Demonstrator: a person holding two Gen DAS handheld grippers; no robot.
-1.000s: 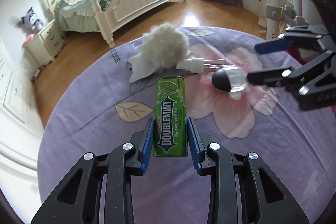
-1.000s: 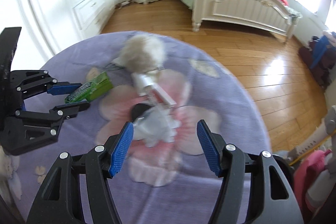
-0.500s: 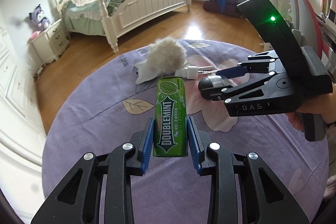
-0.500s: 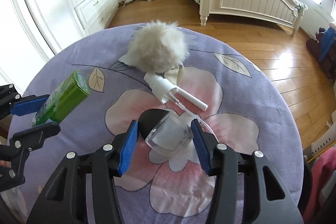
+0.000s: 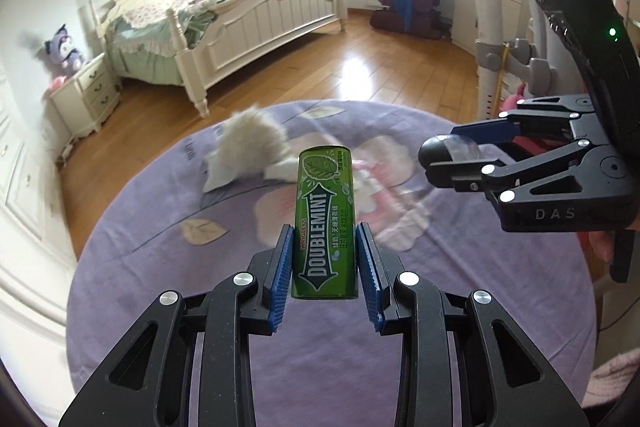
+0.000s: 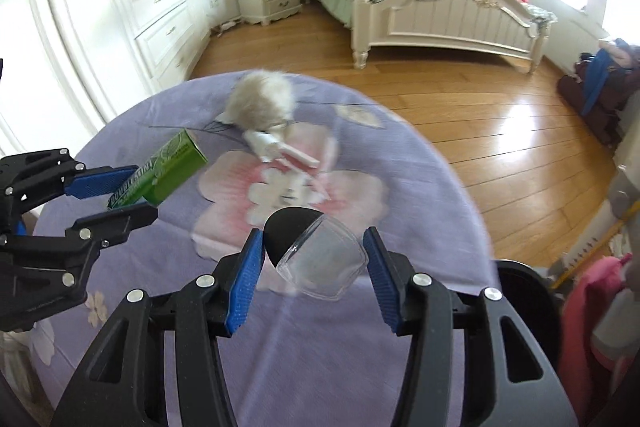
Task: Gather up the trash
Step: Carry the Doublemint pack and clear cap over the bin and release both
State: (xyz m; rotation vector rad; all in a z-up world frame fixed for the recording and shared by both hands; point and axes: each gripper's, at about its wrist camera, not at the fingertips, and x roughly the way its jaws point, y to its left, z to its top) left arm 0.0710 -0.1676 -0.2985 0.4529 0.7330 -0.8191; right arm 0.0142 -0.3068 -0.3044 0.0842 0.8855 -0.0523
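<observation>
The left gripper (image 5: 323,259) is clamping the Doublemint gum pack (image 5: 325,223) at its lower sides, sticking out forward between the pads; it's looking light and stiff. The right gripper (image 6: 314,267) is pinching a clear plastic cup with a black cap (image 6: 316,253) between its pads, probably thin, slippery and crushable.

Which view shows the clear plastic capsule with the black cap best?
The right wrist view: the capsule sits centred and close between the right hand-held gripper's blue pads, black cap and transparent shell both plain. In the left wrist view, the capsule appears small and side-on at the right, partly hidden by the gripper.
</observation>
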